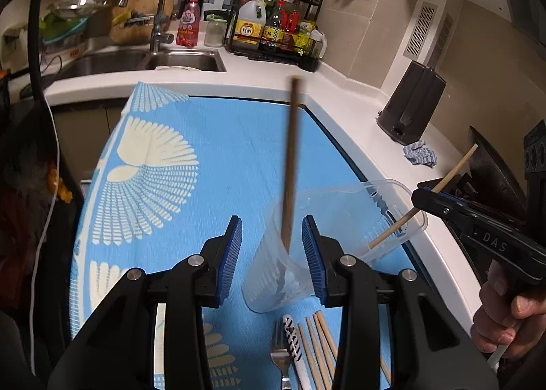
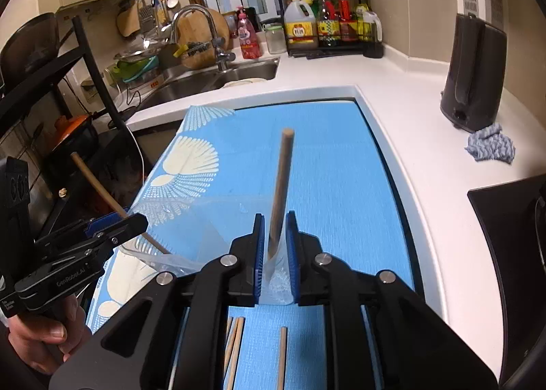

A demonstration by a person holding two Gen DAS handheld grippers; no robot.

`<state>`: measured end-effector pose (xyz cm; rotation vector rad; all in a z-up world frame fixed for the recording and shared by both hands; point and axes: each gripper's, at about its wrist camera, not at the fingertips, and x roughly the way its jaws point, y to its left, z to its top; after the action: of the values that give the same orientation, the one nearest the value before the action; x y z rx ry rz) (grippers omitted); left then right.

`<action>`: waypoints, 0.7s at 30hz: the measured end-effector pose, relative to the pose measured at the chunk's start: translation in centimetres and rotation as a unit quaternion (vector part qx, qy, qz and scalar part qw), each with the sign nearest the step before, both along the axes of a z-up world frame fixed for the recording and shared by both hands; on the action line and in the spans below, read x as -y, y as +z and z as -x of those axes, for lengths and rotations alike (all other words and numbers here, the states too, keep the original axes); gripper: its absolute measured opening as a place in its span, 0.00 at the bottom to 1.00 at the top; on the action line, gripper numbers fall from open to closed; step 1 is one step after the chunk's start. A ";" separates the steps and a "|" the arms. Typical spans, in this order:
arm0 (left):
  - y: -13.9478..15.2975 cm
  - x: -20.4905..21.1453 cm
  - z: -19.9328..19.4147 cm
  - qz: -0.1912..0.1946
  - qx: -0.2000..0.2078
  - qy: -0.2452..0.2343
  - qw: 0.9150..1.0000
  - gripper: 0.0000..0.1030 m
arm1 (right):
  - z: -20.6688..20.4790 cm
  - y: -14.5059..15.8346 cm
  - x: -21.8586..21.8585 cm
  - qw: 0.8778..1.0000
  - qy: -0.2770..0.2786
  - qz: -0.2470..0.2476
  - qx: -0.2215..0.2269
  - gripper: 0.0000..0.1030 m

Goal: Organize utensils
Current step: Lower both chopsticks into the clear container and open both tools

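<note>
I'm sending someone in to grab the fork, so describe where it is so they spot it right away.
Start at the blue cloth with white fan patterns spread over the counter beside the sink. At its near edge, just in front of the clear plastic container, a row of utensils lies side by side. The fork is the leftmost, the only shiny metal piece, next to a black-and-white patterned handle and plain wooden chopsticks.

One clear container (image 1: 341,219), one fork (image 1: 281,361), two grippers, several loose chopsticks (image 1: 319,352).

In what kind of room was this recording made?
Most likely a home kitchen: a stainless steel sink with a curved metal tap, a black wire rack of oil and sauce bottles, and a white countertop.
</note>
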<state>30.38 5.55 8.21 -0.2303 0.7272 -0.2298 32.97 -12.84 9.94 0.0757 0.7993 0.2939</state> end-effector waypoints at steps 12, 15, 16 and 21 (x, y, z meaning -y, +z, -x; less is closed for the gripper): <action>0.3 -1.3 -1.1 0.006 -0.017 0.000 1.000 0.21 | 0.4 0.3 -1.5 1.000 -0.008 0.000 -0.024 0.15; 0.6 -1.0 -0.6 0.003 -0.013 0.000 1.000 0.27 | 0.7 0.7 -1.6 1.000 -0.002 0.007 -0.010 0.21; 0.6 -0.8 -0.5 -0.001 -0.014 -0.002 1.000 0.27 | 0.7 0.7 -1.9 1.000 0.002 0.014 -0.008 0.26; 0.4 -0.7 -0.4 0.003 -0.028 0.007 1.000 0.27 | 1.0 0.9 -2.7 1.000 0.017 0.019 0.004 0.27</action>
<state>30.73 6.27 8.60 -0.2490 0.7804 -0.2123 32.00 -10.11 10.84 0.0259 0.7982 0.3104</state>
